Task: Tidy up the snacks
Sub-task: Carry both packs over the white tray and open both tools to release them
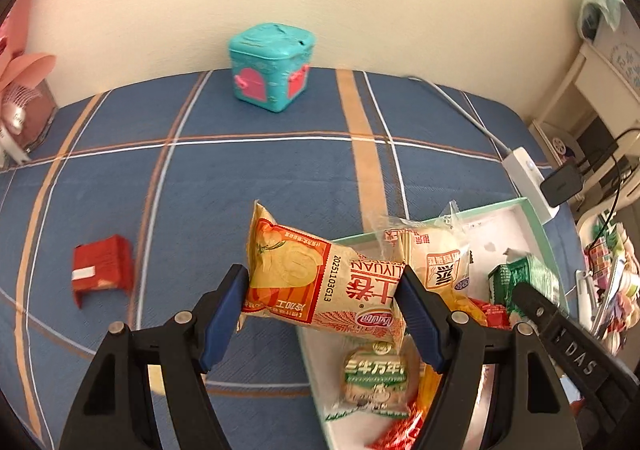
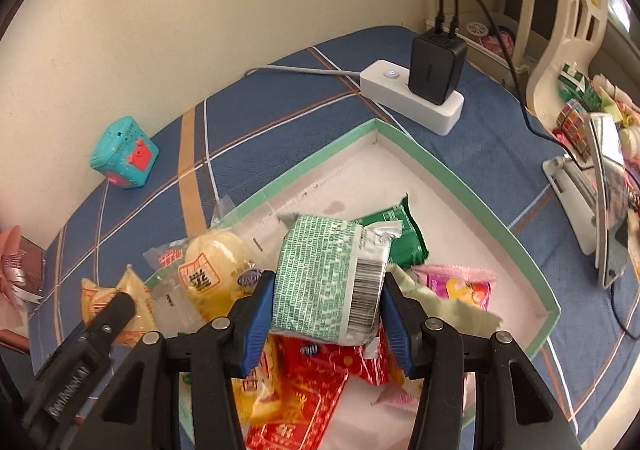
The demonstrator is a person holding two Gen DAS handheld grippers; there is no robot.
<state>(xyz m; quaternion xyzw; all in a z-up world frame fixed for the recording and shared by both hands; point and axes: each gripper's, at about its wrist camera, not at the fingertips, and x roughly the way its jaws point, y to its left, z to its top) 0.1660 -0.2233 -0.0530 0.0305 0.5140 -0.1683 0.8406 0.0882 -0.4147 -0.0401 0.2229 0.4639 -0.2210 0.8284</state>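
A: Left wrist view first. We see our left hand-held gripper (image 1: 322, 292) clamped on a yellow-and-red snack packet (image 1: 320, 282), its blue pads pressing both sides. The packet hangs crosswise, partly over the near-left corner of the green-rimmed box (image 1: 536, 220) and partly over the blue plaid bedsheet (image 1: 240, 170).

B: And below it, inside the box, we make out a round green-labelled snack (image 1: 374, 380), a clear-wrapped bun (image 1: 436, 258) and red wrappers. A teal toy box (image 1: 270, 66) stands by the wall; a red carton (image 1: 102, 270) lies well apart on the left.

A: Right wrist view now. Our right hand-held gripper (image 2: 326, 302) grips a pale green printed packet (image 2: 320, 282), barcode end towards the right pad, held above the box's pile.

B: Beyond it lie a dark green packet (image 2: 400, 234) and a pink packet (image 2: 460, 284). A white power strip (image 2: 412, 98) carrying a black charger (image 2: 436, 64) sits just past the box's far corner.
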